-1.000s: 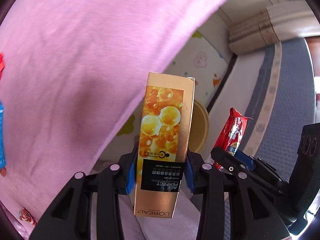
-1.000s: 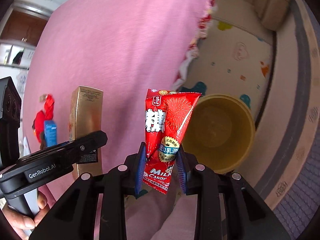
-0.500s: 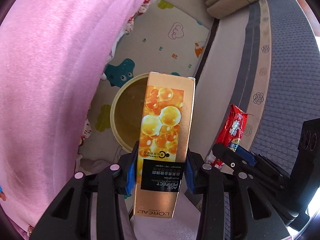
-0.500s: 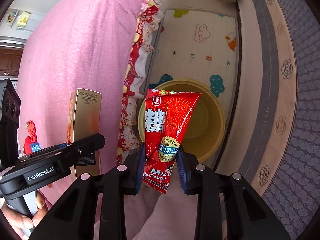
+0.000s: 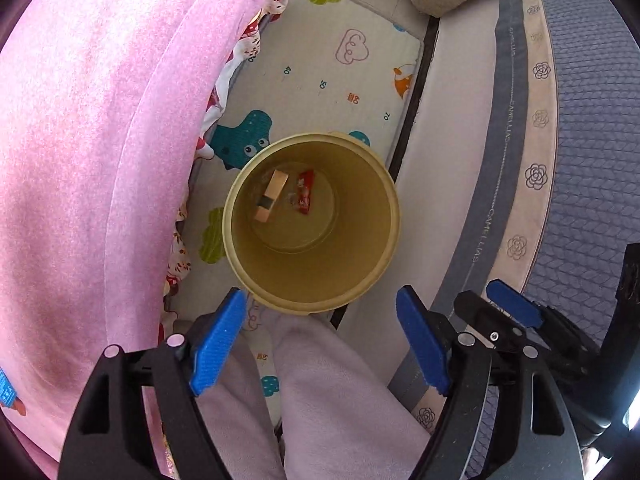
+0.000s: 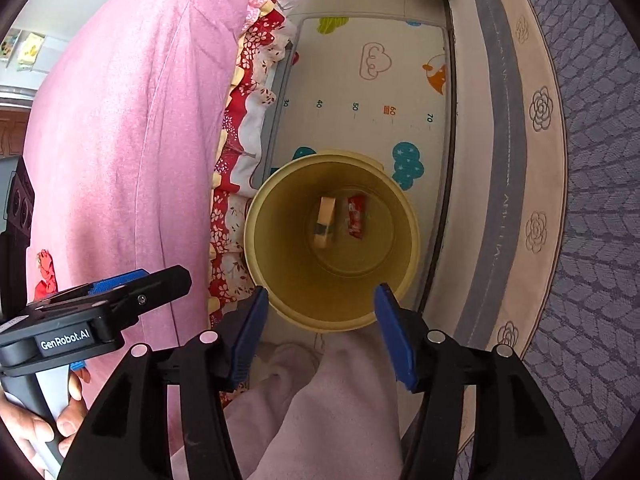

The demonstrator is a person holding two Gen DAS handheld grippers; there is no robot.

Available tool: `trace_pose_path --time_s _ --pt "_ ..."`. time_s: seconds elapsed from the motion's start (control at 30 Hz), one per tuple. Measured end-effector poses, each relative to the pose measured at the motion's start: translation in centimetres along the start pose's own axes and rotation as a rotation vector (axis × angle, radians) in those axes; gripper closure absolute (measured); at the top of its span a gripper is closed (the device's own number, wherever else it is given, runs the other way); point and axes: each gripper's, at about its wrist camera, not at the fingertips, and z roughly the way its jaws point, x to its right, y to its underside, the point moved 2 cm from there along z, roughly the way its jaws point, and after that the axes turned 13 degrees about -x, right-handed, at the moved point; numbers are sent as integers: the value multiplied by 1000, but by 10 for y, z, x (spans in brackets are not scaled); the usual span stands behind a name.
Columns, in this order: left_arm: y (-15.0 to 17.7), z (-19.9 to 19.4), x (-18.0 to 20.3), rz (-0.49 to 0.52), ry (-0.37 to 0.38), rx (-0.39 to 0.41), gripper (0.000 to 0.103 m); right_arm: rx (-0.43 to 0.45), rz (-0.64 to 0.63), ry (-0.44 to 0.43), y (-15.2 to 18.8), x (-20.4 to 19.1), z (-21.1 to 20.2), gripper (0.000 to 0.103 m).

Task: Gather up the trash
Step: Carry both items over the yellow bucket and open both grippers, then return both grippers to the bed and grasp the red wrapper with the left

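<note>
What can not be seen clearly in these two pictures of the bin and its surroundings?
- Gold box and red candy wrapper, left wrist view: too small and blurred to read the print.
- Floor under the yellow bin, right wrist view: hidden by the bin itself.
- Red item on the pink blanket, right wrist view: too small to identify, partly behind the left gripper.
- Bin's near outer wall: covered by pale pink clothing.

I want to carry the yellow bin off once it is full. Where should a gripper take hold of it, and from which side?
Grip the yellow bin by its rim, coming straight down from above with one finger inside and one outside the wall. It stands upright with its mouth open upward, and the body looks too wide for the jaws to span. Probably take the near rim, since the pink bedcover crowds the other side.
</note>
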Motion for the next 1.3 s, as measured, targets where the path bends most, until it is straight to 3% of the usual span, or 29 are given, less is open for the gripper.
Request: trace_pose_path --time_s 0.37,0.57,0.7,0.97,1.3 --pt "16 -17 -23 -33 32 42 26 5 -71 43 -2 -26 -11 50" --pt "38 -41 -63 -104 61 103 26 12 -182 77 2 -71 -18 50" --pt "67 -58 -105 -191 87 158 26 4 -296 89 9 -122 -17 50" --pt "164 -90 -214 -423 82 299 26 -46 -597 120 47 -249 6 50" --pt "316 -74 -347 -828 158 407 26 -151 -1015 155 147 -409 65 50"
